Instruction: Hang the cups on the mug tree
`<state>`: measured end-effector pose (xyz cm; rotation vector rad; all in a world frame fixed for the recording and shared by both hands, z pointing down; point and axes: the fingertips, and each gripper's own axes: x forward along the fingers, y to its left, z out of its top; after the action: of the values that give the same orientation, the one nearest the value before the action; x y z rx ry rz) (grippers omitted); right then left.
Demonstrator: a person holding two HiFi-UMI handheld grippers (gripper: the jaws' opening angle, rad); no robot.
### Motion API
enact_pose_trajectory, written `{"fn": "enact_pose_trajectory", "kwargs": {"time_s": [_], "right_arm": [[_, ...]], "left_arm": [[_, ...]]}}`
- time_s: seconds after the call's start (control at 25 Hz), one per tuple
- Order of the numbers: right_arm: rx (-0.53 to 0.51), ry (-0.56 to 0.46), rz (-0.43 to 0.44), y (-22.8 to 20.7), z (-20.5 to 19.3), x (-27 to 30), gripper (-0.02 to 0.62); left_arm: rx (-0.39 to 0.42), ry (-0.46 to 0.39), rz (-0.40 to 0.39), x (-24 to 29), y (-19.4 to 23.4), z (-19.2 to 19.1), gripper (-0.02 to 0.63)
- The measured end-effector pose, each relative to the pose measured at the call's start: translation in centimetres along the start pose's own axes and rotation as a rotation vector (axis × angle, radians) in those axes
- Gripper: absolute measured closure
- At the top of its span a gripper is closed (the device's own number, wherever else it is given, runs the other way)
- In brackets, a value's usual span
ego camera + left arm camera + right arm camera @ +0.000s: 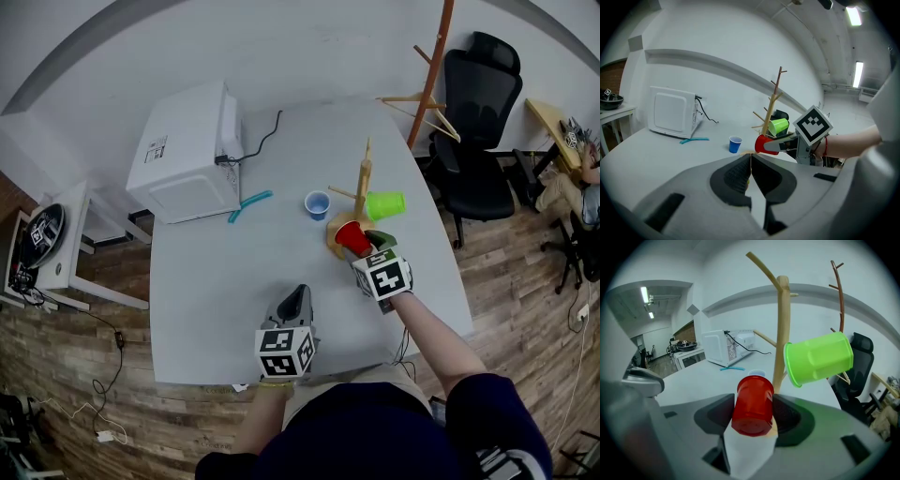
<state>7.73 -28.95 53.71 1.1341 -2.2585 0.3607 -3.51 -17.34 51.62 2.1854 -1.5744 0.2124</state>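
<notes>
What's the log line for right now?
right tongs: holding red cup near mug tree | left tongs: shut | green cup: hung | blue cup: on table

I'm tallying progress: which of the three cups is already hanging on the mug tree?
The green cup, tipped sideways on the mug tree. The red cup sits clamped in the right tongs; the blue cup stands on the table.

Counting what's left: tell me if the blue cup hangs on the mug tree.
No, the blue cup stands on the table beside the mug tree.
</notes>
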Motion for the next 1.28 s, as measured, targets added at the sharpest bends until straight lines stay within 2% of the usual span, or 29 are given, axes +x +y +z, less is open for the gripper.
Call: {"fn": "enact_pose_trajectory", "kwargs": {"time_s": [0.52,1.28], "right_arm": [[-0.022,-0.008,-0.037,-0.5,0.8,0.7,0.336],[-0.015,-0.017,-0.027,0.5,1.9,0.9,0.336]], "left_arm": [[-0.006,0.001,0.004,0.2,0.5,0.0,0.586],[-0.009,-0.002,-0.004,0.3,1.0,0.3,0.586]]}}
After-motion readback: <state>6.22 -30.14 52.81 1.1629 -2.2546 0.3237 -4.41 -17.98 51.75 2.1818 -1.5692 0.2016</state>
